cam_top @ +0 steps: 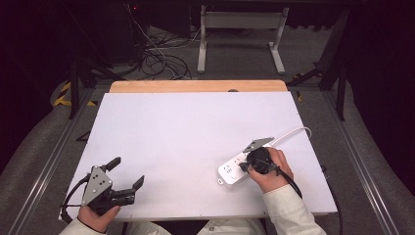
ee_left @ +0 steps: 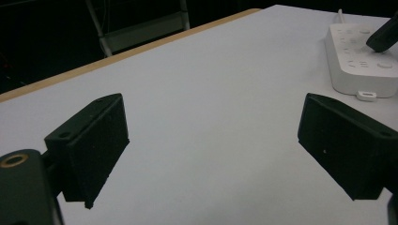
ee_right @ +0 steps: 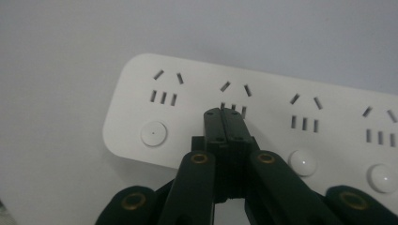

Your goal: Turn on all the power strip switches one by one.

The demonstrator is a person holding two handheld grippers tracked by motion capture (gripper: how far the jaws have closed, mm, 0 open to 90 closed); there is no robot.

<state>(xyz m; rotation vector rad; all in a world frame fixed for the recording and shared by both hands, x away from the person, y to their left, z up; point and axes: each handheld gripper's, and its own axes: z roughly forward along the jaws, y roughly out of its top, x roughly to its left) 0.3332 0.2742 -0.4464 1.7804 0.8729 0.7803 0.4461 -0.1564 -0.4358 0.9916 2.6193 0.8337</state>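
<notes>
Looking down from the high view, I see a white table [cam_top: 186, 142] with a white power strip [cam_top: 234, 170] lying near its right front edge, its cord [cam_top: 293, 132] curling away toward the far right side. The right hand [cam_top: 274, 171] holds the right gripper [cam_top: 246, 168] down over the strip, tips on or just above its top face. The left gripper [cam_top: 128, 172] sits at the near left corner, well apart from the strip, jaws spread wide with nothing between them, held in the left hand [cam_top: 98, 213].

In the left gripper view, the two black jaws stand far apart over bare tabletop [ee_left: 206, 117]. The strip [ee_left: 359, 70] lies off at the upper right, and the dark tip of the right gripper [ee_left: 384, 37] rests against its top.

In the right gripper view, the jaws are pressed flat together, clenched on nothing, their joined tip [ee_right: 224, 115] sitting at the second outlet's three slots on the strip [ee_right: 197, 126]. Round buttons [ee_right: 154, 133] sit in a row below the outlets; the tip lies between the first and second.
</notes>
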